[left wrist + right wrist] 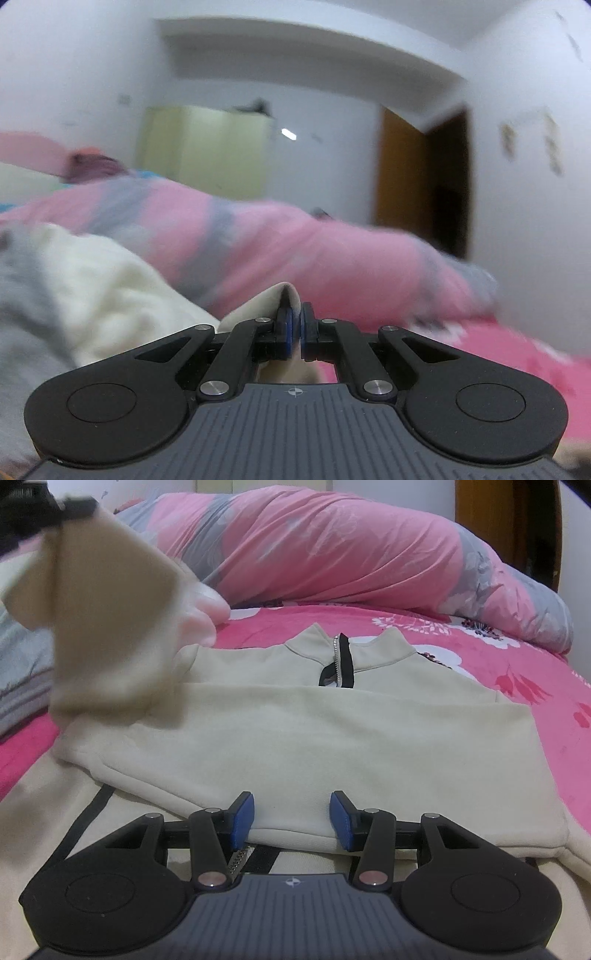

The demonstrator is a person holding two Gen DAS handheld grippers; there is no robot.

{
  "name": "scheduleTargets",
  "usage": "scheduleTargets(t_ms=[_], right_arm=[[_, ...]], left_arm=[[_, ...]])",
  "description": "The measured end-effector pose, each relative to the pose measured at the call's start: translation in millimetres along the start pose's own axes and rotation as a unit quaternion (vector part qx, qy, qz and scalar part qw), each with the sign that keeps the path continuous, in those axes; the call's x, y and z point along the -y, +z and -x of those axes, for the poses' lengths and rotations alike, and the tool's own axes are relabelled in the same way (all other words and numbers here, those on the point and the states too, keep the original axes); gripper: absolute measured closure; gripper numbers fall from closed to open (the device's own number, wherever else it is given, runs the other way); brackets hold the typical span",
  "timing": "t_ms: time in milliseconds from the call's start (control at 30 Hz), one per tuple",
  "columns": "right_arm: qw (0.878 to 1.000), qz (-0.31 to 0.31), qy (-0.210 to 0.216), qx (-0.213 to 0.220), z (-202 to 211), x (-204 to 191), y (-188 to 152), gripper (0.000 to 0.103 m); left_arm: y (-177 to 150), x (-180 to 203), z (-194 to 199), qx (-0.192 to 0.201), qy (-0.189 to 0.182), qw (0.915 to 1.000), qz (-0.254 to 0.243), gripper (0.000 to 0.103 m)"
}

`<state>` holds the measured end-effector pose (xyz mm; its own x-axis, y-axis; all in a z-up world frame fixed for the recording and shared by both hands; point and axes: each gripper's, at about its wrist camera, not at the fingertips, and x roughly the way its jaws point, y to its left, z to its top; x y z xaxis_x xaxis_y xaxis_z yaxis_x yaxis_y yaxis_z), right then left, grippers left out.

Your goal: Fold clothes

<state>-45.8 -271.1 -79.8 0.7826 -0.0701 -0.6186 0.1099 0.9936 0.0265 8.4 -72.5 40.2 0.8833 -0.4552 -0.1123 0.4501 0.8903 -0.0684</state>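
Observation:
A cream zip-neck sweatshirt [314, 731] lies on the pink floral bedsheet [554, 716], its collar and black-edged zipper [341, 661] at the far side. One sleeve lies folded across its chest. My right gripper [291, 818] stands open low over the near edge of that folded sleeve, blue pads apart, nothing between them. My left gripper [296, 325] is shut on a fold of cream cloth [284, 295]. In the right wrist view the other sleeve [99, 627] hangs lifted and blurred at upper left, held by the left gripper [66, 506].
A rolled pink and grey quilt [351, 550] lies along the far side of the bed. Grey and white cloth [55, 280] sits at left. Beyond are a pale green wardrobe [207, 147], white walls and a brown door [406, 170].

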Motion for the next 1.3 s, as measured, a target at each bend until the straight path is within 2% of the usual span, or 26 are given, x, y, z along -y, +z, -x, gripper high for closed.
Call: scheduleTargets(t_ms=[133,200,233,333,367,600,633,700,767,900,1033,1167,1233,1300], right_arm=[[1.000,-0.013,0.010,0.005,1,4,-1,0.054],[1.000,-0.019,0.014,0.007,1,6,-2,0.053],[1.000,-0.023,0.017,0.008,1,8,-2,0.053],[1.000,-0.014,0.012,0.009,2,5,-4,0.052],[1.000,-0.013,0.010,0.009,2,4,-3,0.052],[1.000,-0.023,0.014,-0.003,12,13,2,0.049],[1.000,-0.014,0.003,-0.007,17,13,4,0.049],[1.000,0.002,-0.015,-0.002,28,12,10,0.049],[1.000,0.012,-0.009,0.013,41,7,18,0.049],[0.994,0.075,0.043,0.066,59,-29,38,0.049],[0.974,0.193,0.077,0.087,45,-84,41,0.049],[0.944,0.303,0.098,0.083,20,-132,29,0.048],[0.931,0.343,0.098,0.078,5,-149,21,0.041],[0.928,0.354,0.092,0.068,-7,-154,17,0.041]], left_arm=[[-44,33,-12,-0.091,-0.050,0.9943,-0.025,0.097],[-63,42,-17,-0.136,-0.071,0.9880,-0.023,0.083],[-71,42,-19,-0.157,-0.078,0.9845,-0.013,0.072],[-94,41,-25,-0.219,-0.101,0.9703,0.018,0.063],[-93,37,-21,-0.221,-0.105,0.9693,0.027,0.057],[-79,4,10,-0.204,-0.133,0.9657,0.092,0.043],[-78,-3,16,-0.200,-0.129,0.9669,0.094,0.040],[-78,-13,20,-0.198,-0.125,0.9665,0.105,0.039],[-79,-26,24,-0.197,-0.121,0.9644,0.128,0.039],[-82,-62,34,-0.185,-0.083,0.9592,0.197,0.039],[-80,-94,38,-0.169,-0.025,0.9568,0.235,0.040],[-81,-115,32,-0.172,0.034,0.9578,0.228,0.042],[-83,-122,28,-0.175,0.060,0.9578,0.220,0.043],[-86,-127,27,-0.175,0.074,0.9569,0.219,0.044]])
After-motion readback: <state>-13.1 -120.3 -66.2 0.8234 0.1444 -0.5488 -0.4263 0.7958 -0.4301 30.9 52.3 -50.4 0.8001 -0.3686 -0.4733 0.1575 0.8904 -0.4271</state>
